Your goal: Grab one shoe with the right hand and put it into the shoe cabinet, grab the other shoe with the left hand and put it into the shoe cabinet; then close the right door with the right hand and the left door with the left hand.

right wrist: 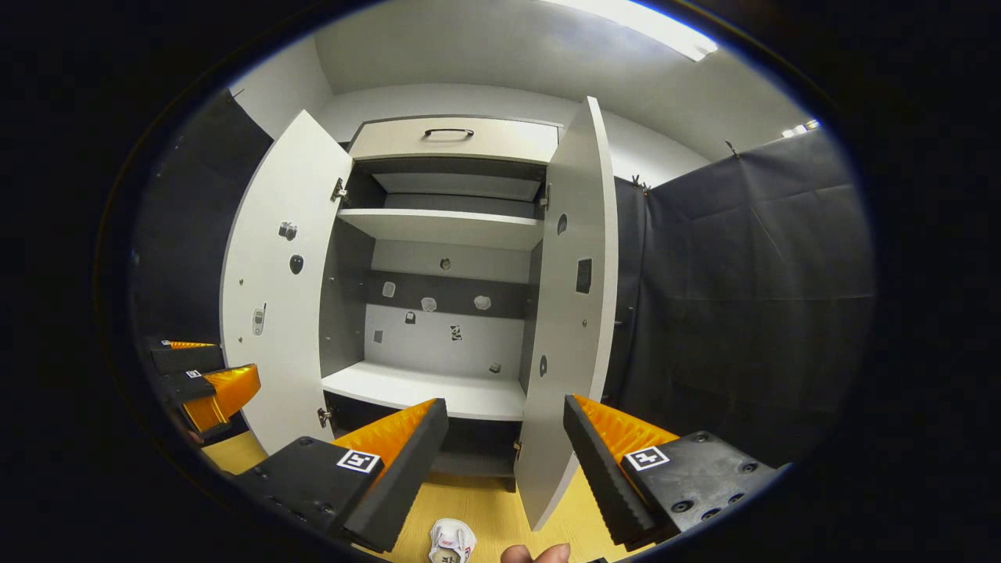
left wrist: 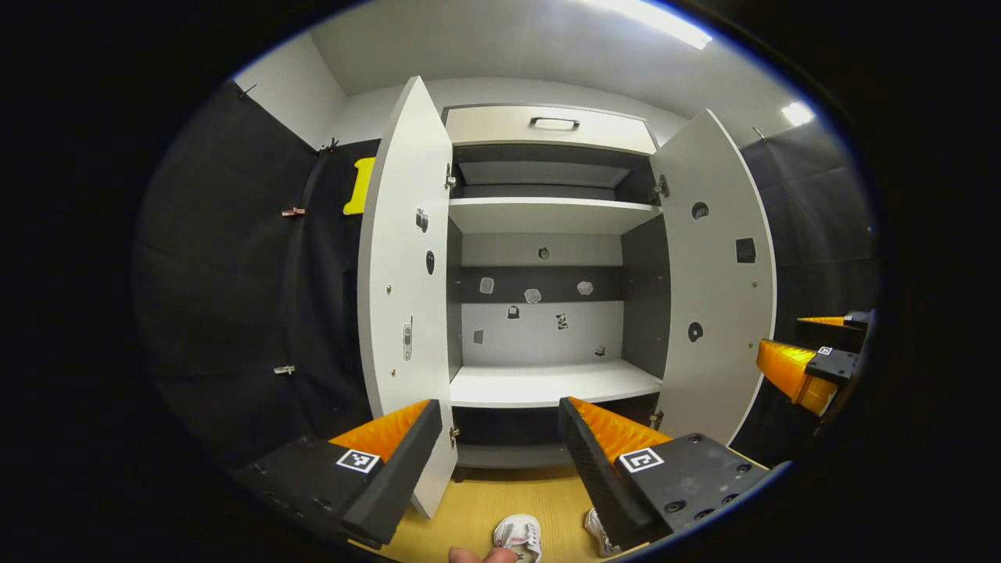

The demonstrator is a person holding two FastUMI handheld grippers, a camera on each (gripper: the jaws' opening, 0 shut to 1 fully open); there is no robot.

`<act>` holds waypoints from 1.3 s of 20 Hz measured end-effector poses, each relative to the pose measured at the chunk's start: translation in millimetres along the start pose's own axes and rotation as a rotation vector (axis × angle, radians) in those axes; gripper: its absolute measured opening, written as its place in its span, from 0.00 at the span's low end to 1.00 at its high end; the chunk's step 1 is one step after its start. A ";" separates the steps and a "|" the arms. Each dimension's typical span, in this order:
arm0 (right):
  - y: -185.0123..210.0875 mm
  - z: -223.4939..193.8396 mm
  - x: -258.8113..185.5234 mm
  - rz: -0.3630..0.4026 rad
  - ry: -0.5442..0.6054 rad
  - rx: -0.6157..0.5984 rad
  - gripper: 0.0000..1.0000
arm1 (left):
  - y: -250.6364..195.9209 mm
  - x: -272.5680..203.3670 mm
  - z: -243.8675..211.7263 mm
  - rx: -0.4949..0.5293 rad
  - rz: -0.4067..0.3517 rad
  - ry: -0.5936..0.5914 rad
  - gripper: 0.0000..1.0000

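The white shoe cabinet (left wrist: 547, 383) stands ahead with its left door (left wrist: 403, 297) and right door (left wrist: 719, 281) swung wide; its shelves are bare. Two white shoes lie on the wooden floor below: one (left wrist: 518, 536) between my left gripper's fingers in the picture, the other (left wrist: 598, 530) partly behind the right finger. My left gripper (left wrist: 494, 438) hangs open above them, holding nothing. In the right gripper view the cabinet (right wrist: 438, 395) has both doors (right wrist: 575, 313) open, and one shoe (right wrist: 452, 541) lies at the bottom. My right gripper (right wrist: 504, 442) is open and empty.
A drawer with a dark handle (left wrist: 554, 123) tops the cabinet. Black cloth walls close in on both sides. A fingertip (left wrist: 477, 555) shows at the bottom edge. The right gripper (left wrist: 813, 367) appears at the far right of the left gripper view; the left gripper (right wrist: 207, 383) at the left of the right gripper view.
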State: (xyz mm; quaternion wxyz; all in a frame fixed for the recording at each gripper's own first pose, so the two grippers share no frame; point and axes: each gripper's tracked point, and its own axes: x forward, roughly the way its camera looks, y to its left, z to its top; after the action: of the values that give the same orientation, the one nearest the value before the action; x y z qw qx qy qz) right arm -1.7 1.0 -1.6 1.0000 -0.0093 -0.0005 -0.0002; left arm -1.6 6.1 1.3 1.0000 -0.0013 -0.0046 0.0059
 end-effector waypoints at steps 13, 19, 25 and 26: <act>27.5 -46.2 4.2 0.101 0.148 0.044 0.98 | 15.8 4.8 -2.4 -0.003 0.034 -0.022 0.95; 56.2 -138.4 -15.8 0.182 0.364 0.062 0.98 | 24.0 0.8 -11.5 -0.002 0.054 -0.030 0.95; 80.8 -241.1 -40.9 0.228 0.587 0.158 0.89 | 34.4 -8.5 -20.9 -0.001 0.083 -0.031 0.95; 83.3 -257.5 -44.0 0.231 0.614 0.168 0.79 | 36.5 -10.3 -23.2 0.006 0.090 -0.029 0.95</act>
State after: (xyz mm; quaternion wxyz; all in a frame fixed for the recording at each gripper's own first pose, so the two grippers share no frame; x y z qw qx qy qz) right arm -45.4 79.5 -260.6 0.9441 0.0736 0.3017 0.1105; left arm -12.1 42.5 -22.1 0.9985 0.0014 -0.0192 0.0507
